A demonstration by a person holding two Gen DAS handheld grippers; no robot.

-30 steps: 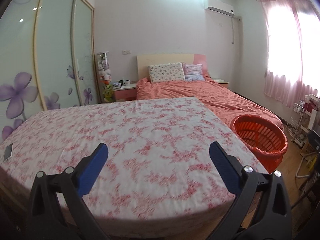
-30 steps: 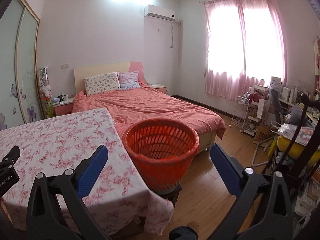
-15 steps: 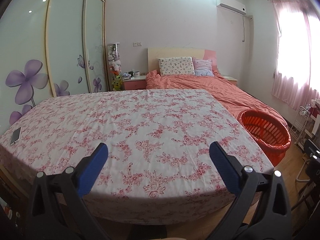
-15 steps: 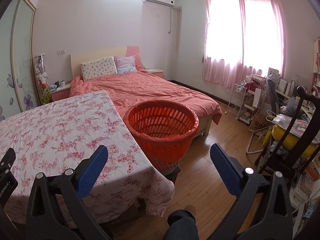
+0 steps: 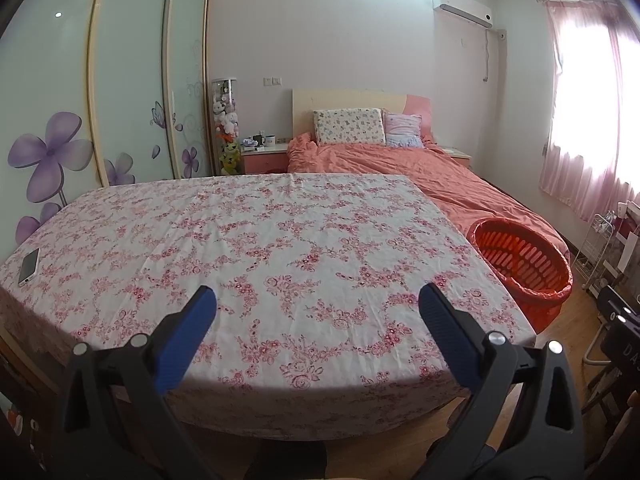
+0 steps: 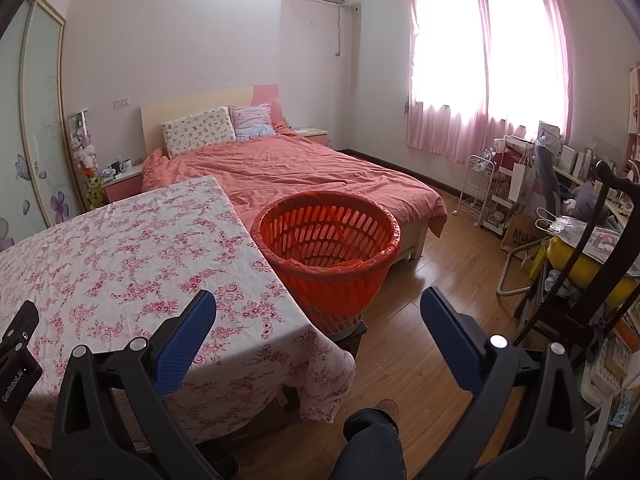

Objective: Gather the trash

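An orange slotted basket (image 6: 328, 240) lined with an orange bag stands on a low stool at the table's right side; it also shows in the left wrist view as the basket (image 5: 520, 260). The table (image 5: 280, 240) wears a pink floral cloth. No loose trash shows on it. My left gripper (image 5: 318, 312) is open above the table's near edge, with nothing between its blue fingers. My right gripper (image 6: 318, 314) is open too, held over the table's near right corner (image 6: 320, 360), short of the basket.
A phone (image 5: 29, 266) lies at the table's left edge. A bed (image 6: 300, 168) with an orange cover stands behind. A wardrobe (image 5: 120, 80) lines the left wall. A chair and cluttered shelves (image 6: 580, 240) fill the right. A person's leg (image 6: 372, 440) is below.
Both cameras have pulled back from the table and risen, so more of the cloth and the floor shows. Both grippers stay open and hold nothing.
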